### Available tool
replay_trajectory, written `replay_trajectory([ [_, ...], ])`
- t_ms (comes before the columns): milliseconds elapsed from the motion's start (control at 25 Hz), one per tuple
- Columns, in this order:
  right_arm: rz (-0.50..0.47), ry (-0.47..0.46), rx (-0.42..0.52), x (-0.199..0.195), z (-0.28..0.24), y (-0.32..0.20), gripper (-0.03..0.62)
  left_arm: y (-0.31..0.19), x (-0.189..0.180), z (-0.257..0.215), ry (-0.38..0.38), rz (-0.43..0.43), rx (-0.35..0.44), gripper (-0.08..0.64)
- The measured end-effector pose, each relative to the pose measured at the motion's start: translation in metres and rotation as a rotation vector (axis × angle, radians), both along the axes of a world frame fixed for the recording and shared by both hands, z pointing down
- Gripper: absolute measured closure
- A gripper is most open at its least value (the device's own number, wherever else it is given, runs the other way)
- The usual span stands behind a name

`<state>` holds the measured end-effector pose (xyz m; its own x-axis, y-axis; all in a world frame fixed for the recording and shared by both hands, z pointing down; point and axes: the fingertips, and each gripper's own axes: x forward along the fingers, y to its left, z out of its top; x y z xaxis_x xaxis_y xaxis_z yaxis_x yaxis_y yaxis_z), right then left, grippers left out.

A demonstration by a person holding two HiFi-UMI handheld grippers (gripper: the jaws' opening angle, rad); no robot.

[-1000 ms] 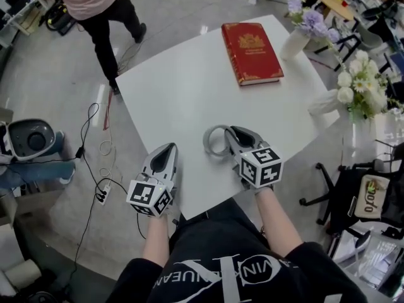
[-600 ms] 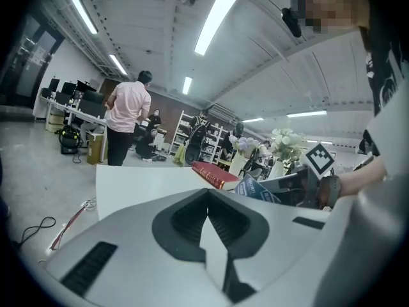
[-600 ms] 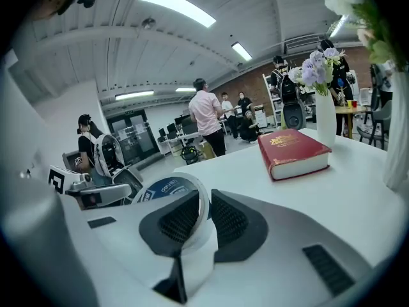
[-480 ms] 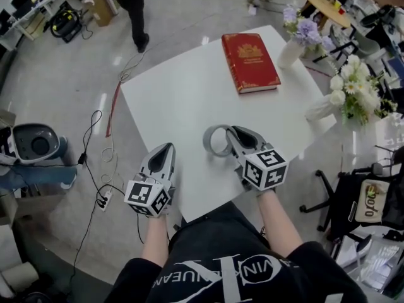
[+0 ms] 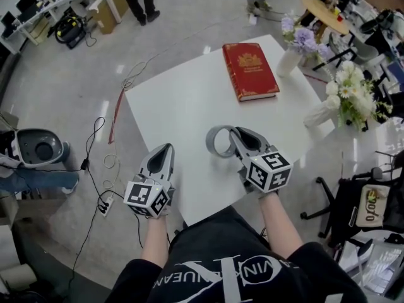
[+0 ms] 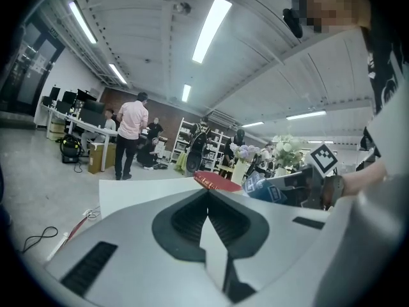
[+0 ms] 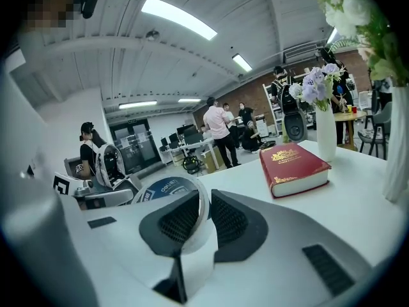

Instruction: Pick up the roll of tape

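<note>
The roll of tape (image 5: pixel 218 142) is a grey-white ring with a blue printed core, standing on edge off the white table (image 5: pixel 183 100). My right gripper (image 5: pixel 235 134) is shut on its wall, one pad inside the ring and one outside. In the right gripper view the tape (image 7: pixel 167 189) sticks out left of the jaws, and the right gripper (image 7: pixel 206 204) pinches its rim. My left gripper (image 5: pixel 165 151) hovers at the table's near left edge, shut and empty. In the left gripper view the left gripper (image 6: pixel 207 194) has its jaws together, with the tape (image 6: pixel 261 188) off to the right.
A red book (image 5: pixel 249 70) lies at the table's far side. A white vase with purple flowers (image 5: pixel 291 43) and another with white flowers (image 5: pixel 350 96) stand along the right edge. Cables (image 5: pixel 101 163) trail on the floor at left. An office chair (image 5: pixel 353 201) stands at right.
Both grippers have risen a little, and the tape has come up with the right one. A person at the top left has walked farther away.
</note>
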<state>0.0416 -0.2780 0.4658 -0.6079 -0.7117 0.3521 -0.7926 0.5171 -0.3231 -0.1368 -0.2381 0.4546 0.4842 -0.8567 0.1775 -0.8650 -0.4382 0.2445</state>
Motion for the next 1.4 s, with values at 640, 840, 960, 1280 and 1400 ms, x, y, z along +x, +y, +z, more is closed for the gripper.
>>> replay_trajectory([
  [640,0.006,-0.045,0.088,0.002,-0.036,-0.006,0.522,-0.007,-0.013,-0.031,-0.011,-0.035,0.075,0.555],
  [840,0.008,-0.058,0.112,0.001,-0.047,-0.007,0.522,-0.009,-0.016,-0.04,-0.015,-0.043,0.096,0.557],
  [960,0.005,-0.061,0.129,0.002,-0.053,-0.008,0.522,-0.01,-0.018,-0.045,-0.015,-0.052,0.109,0.557],
  [1280,-0.003,-0.07,0.169,-0.001,-0.067,-0.007,0.522,-0.011,-0.027,-0.055,-0.014,-0.077,0.137,0.557],
  [1400,-0.006,-0.074,0.182,-0.002,-0.072,-0.008,0.522,-0.012,-0.029,-0.06,-0.019,-0.082,0.15,0.555],
])
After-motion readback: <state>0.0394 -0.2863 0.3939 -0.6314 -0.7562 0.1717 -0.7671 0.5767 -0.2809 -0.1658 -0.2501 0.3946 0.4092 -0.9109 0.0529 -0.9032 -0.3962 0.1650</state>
